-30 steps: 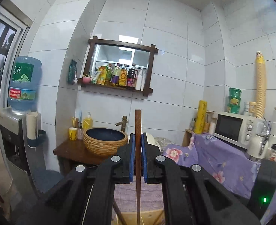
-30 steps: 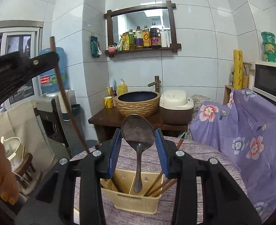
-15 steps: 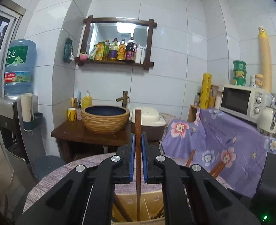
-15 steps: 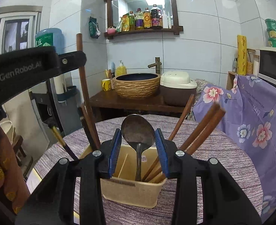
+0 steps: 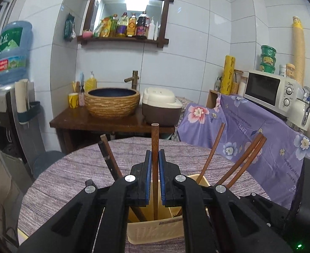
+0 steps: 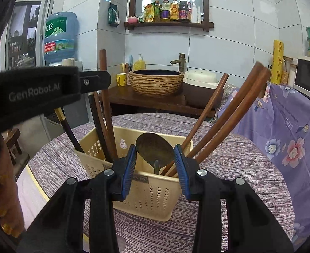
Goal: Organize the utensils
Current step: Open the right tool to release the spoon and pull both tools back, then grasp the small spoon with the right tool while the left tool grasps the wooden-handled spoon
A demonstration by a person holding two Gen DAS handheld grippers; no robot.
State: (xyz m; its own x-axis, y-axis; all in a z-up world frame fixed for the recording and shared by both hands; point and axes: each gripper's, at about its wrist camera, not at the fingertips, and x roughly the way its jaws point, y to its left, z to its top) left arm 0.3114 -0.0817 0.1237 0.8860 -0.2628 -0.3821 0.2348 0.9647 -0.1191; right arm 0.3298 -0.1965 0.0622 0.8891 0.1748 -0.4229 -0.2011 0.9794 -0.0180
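A beige perforated utensil basket (image 6: 152,196) stands on the round table. My right gripper (image 6: 155,150) is shut on a metal spoon (image 6: 154,142), with the pads on the edges of its bowl and the handle pointing down into the basket. My left gripper (image 5: 155,154) is shut on an upright brown chopstick (image 5: 155,135), whose lower end is inside the basket (image 5: 152,229). In the right wrist view, that chopstick (image 6: 103,61) rises at the left through the left gripper (image 6: 104,78). Several other brown chopsticks (image 6: 228,113) lean out of the basket's right side, and dark ones (image 6: 98,122) stand at its left.
The table (image 6: 239,158) has a purple-grey woven cloth. A floral purple cover (image 5: 271,143) drapes the counter at right, under a microwave (image 5: 266,88). A wash basin (image 5: 112,101) and rice cooker (image 5: 161,107) sit behind. A person's sleeve (image 6: 5,189) is at the left edge.
Both grippers have come down toward the basket. The chopstick and the spoon handle now reach deeper into it, and the basket looms larger. Both grips are unchanged.
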